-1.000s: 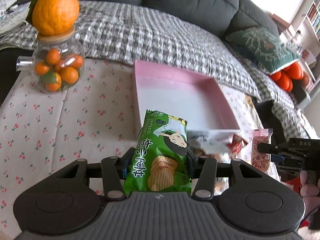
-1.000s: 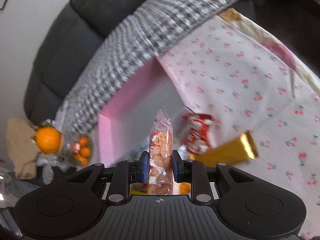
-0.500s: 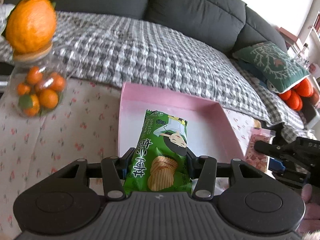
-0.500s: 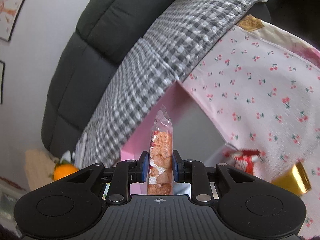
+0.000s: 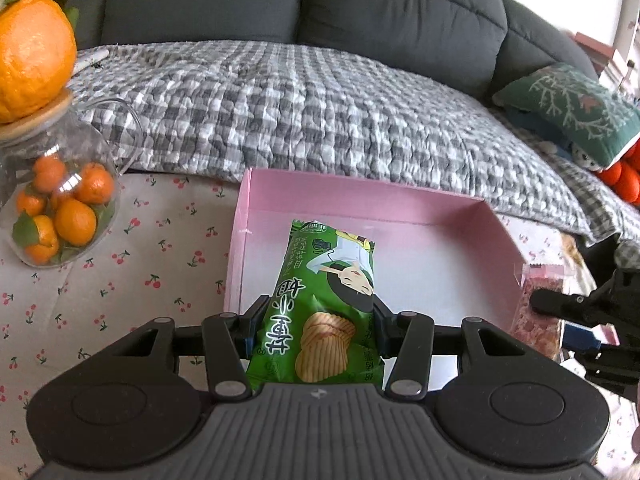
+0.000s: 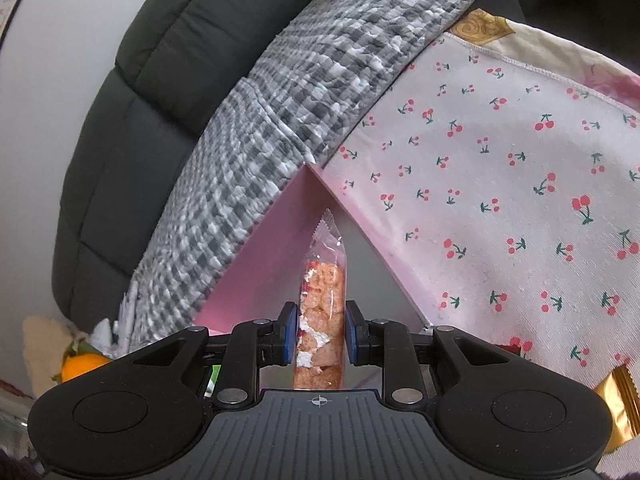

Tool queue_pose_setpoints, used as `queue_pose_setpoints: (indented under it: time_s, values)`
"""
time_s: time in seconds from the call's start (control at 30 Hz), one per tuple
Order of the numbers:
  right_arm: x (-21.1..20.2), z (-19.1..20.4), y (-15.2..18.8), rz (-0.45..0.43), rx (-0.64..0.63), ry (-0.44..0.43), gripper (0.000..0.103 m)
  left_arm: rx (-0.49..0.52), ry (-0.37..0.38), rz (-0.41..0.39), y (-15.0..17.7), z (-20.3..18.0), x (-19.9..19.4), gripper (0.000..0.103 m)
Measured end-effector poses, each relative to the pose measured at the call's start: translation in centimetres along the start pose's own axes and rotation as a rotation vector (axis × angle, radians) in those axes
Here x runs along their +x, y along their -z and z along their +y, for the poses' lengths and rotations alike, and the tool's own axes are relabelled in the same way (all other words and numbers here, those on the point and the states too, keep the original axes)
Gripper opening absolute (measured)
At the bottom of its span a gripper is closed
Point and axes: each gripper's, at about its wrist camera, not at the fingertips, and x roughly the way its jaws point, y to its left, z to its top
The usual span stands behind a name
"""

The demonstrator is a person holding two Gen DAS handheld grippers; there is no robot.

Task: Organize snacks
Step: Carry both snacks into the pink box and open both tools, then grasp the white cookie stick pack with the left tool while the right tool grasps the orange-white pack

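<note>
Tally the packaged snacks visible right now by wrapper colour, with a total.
Green chip bag, in the left claw: 1
Clear pink-tinted cracker pack, in the right claw: 1
Gold wrapper, on the tablecloth: 1
Total: 3

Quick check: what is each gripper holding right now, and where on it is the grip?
Left gripper clamps the green chip bag across its lower half; right gripper clamps the clear pink snack packet near its lower end.

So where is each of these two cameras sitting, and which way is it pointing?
Left wrist: sits on the left tongs, looking along them over the green chip bag into the pink box; right tongs show.
Right wrist: sits on the right tongs, looking past the pink wafer pack into that box's corner.
Shared: box, sofa, cherry tablecloth.
</note>
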Motion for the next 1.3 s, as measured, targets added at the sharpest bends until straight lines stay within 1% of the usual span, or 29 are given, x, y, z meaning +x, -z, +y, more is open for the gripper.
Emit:
queue_pose_setpoints:
  time_s: [0.07, 0.13, 0.17, 0.2, 0.23, 0.27, 0.3, 0.37, 0.43, 0.5, 0.53, 0.6, 0.67, 0.73, 0.83, 0.93, 0.97, 1.1, 1.23, 1.3]
  values:
    - [0.1, -0.1, -0.1, 0.003, 0.0, 0.005, 0.027, 0.011, -0.01, 0.006, 0.2, -0.2, 0.1, 0.047]
    - [0.1, 0.0, 0.0, 0.0, -0.013, 0.026, 0.027, 0.022, -0.014, 0.012, 0.2, -0.3, 0.2, 0.049]
    - [0.1, 0.1, 0.0, 0.002, -0.02, 0.033, 0.03, 0.028, -0.017, 0.01, 0.3, -0.4, 0.2, 0.049]
    - [0.1, 0.2, 0.0, 0.006, -0.023, 0.04, 0.032, 0.034, -0.026, -0.001, 0.3, -0.5, 0.0, 0.053]
    - [0.1, 0.2, -0.1, 0.009, -0.024, 0.046, 0.041, 0.042, -0.029, -0.007, 0.3, -0.7, -0.2, 0.063]
    - [0.0, 0.3, -0.1, 0.006, -0.024, 0.05, 0.049, 0.049, -0.027, -0.008, 0.3, -0.7, -0.1, 0.068]
    - [-0.2, 0.4, -0.1, 0.0, -0.028, 0.044, 0.054, 0.057, -0.023, -0.011, 0.4, -0.8, -0.4, 0.074]
    - [-0.6, 0.8, -0.1, -0.007, -0.044, 0.048, 0.069, 0.077, -0.023, -0.011, 0.4, -1.0, -0.7, 0.078]
    - [-1.1, 1.3, -0.2, -0.013, -0.066, 0.055, 0.073, 0.095, -0.029, -0.008, 0.5, -1.1, -1.0, 0.086]
    - [-1.4, 1.8, -0.1, -0.01, -0.091, 0.053, 0.074, 0.101, -0.027, -0.008, 0.6, -1.1, -1.4, 0.088]
    - [-1.6, 2.2, 0.0, -0.004, -0.107, 0.054, 0.075, 0.1, -0.029, -0.004, 0.6, -1.1, -1.5, 0.091]
    - [-2.0, 2.8, 0.2, 0.003, -0.141, 0.062, 0.078, 0.097, -0.039, -0.001, 0.5, -1.0, -2.0, 0.094]
    - [-2.5, 3.4, 0.4, 0.006, -0.185, 0.069, 0.083, 0.1, -0.033, 0.0, 0.4, -1.0, -2.8, 0.096]
    - [-3.1, 4.1, 0.6, 0.01, -0.237, 0.075, 0.086, 0.107, -0.031, 0.001, 0.5, -1.1, -3.6, 0.1]
    - [-4.1, 4.9, 1.0, 0.013, -0.326, 0.086, 0.087, 0.129, -0.044, 0.001, 0.5, -1.3, -4.5, 0.102]
    - [-5.3, 5.4, 1.5, 0.005, -0.414, 0.111, 0.094, 0.164, -0.062, 0.004, 0.5, -1.5, -5.4, 0.102]
    - [-5.8, 5.5, 1.8, -0.001, -0.443, 0.118, 0.095, 0.177, -0.068, 0.003, 0.6, -1.6, -5.8, 0.102]
    - [-7.4, 5.5, 2.6, -0.005, -0.543, 0.138, 0.095, 0.21, -0.088, 0.017, 1.2, -1.6, -7.2, 0.102]
    - [-8.7, 4.8, 3.3, -0.001, -0.598, 0.15, 0.099, 0.205, -0.077, 0.048, 2.0, -1.1, -8.2, 0.102]
    - [-9.2, 4.5, 3.7, -0.002, -0.63, 0.148, 0.099, 0.208, -0.071, 0.057, 2.4, -0.9, -8.5, 0.102]
